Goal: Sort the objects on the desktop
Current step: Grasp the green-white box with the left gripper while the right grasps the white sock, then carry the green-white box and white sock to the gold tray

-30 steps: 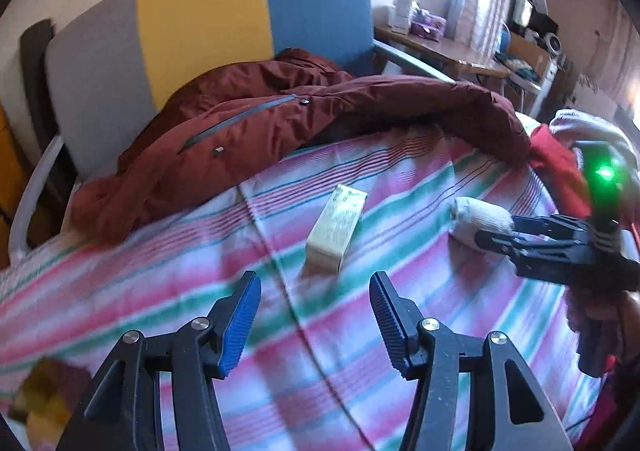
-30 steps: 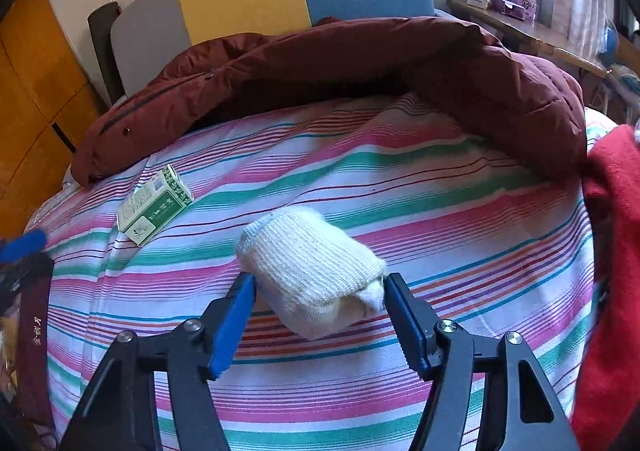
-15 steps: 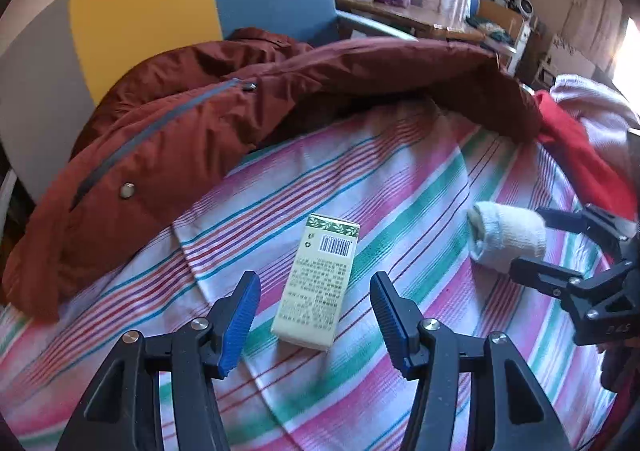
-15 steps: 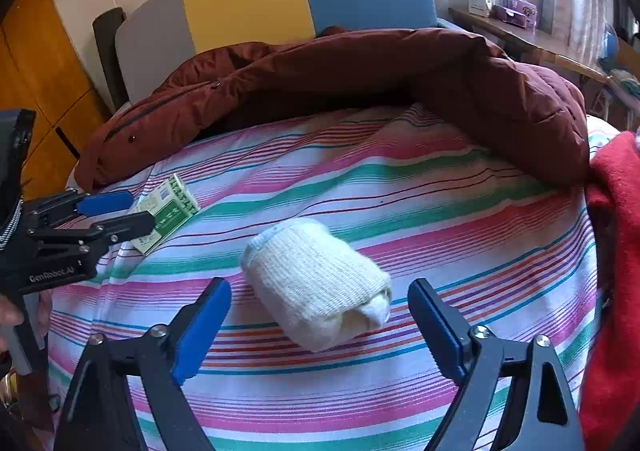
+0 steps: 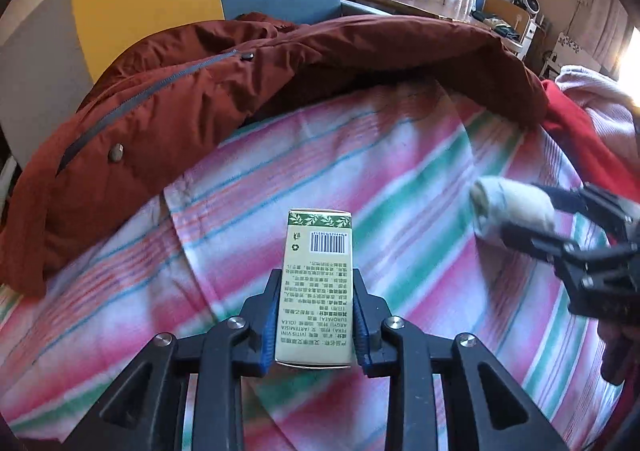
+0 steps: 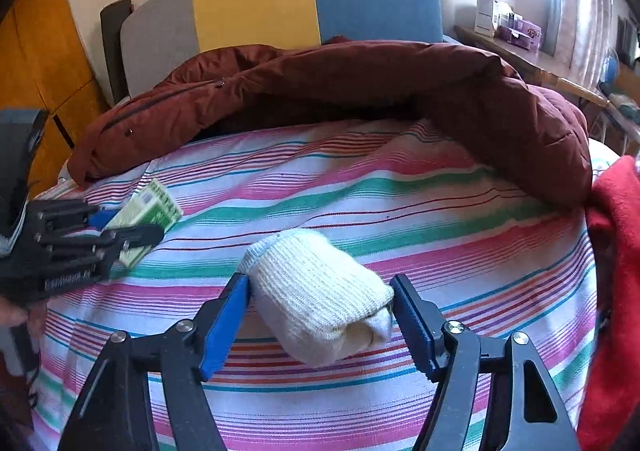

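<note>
While the left gripper (image 5: 316, 325) is clamped on the near half of the small green-and-cream carton (image 5: 318, 283), the right gripper (image 6: 320, 315) is mid-close around the rolled white sock (image 6: 320, 295). So: grasp step, both hands, nothing lifted yet as far as I can tell.

Left: blue pads pressed flat on both long sides of the carton, jaws as narrow as they go. Carton lies on the striped bedsheet (image 5: 420, 179), barcode face up, far end sticking out past the fingertips.

Right: jaws closing, sock between them. Left pad touching or nearly so at the cuff end; right pad looks just clear of the folded end. Not a firm grip yet.

Next, my read: finish the squeeze on the sock, then lift both clear and carry them to wherever they get sorted. No bin or target visible in either view.

Sock: ribbed knit, cream-white, rolled into a stubby bundle, soft, so it will compress before it holds. Carton: rigid, printed text, leaf band at the far end. Maroon jacket (image 6: 360, 91) lies behind both, well apart.
</note>
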`<state>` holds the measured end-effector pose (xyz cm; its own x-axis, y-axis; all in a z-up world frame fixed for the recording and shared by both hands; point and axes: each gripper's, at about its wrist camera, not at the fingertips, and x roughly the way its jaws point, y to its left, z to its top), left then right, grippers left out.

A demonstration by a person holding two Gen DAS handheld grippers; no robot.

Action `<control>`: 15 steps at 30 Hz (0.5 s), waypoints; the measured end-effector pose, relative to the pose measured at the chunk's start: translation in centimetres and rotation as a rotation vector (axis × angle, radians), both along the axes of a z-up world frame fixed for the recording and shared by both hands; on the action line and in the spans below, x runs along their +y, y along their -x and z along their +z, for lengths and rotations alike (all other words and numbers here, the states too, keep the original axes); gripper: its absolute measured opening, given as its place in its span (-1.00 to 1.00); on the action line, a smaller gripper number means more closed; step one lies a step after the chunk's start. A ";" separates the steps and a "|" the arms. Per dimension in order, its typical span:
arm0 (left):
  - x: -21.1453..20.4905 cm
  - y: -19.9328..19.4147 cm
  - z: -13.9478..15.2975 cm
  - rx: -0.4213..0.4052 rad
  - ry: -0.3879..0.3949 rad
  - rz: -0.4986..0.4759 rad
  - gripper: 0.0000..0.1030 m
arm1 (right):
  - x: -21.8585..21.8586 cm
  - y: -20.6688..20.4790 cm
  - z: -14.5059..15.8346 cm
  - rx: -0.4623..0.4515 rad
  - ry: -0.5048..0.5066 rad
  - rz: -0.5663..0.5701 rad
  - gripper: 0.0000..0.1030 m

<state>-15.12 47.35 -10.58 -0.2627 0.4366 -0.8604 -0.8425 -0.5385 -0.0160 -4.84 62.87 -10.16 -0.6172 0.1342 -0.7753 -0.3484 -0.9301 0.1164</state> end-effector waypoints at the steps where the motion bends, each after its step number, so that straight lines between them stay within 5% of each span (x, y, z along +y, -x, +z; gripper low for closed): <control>1: -0.3 -0.5 0.1 -0.008 0.000 0.016 -0.42 | -0.1 0.0 0.0 -0.004 -0.002 0.005 0.36; 15: -6.6 -5.0 5.7 -0.001 -0.113 0.173 -0.42 | -2.6 0.2 0.9 -0.031 -0.012 0.100 0.22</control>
<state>-10.15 40.76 -4.84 -0.3414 0.4792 -0.8086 -0.7378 -0.6696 -0.0853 -5.06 60.25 -9.24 -0.6035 0.0828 -0.7930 -0.2572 -0.9616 0.0953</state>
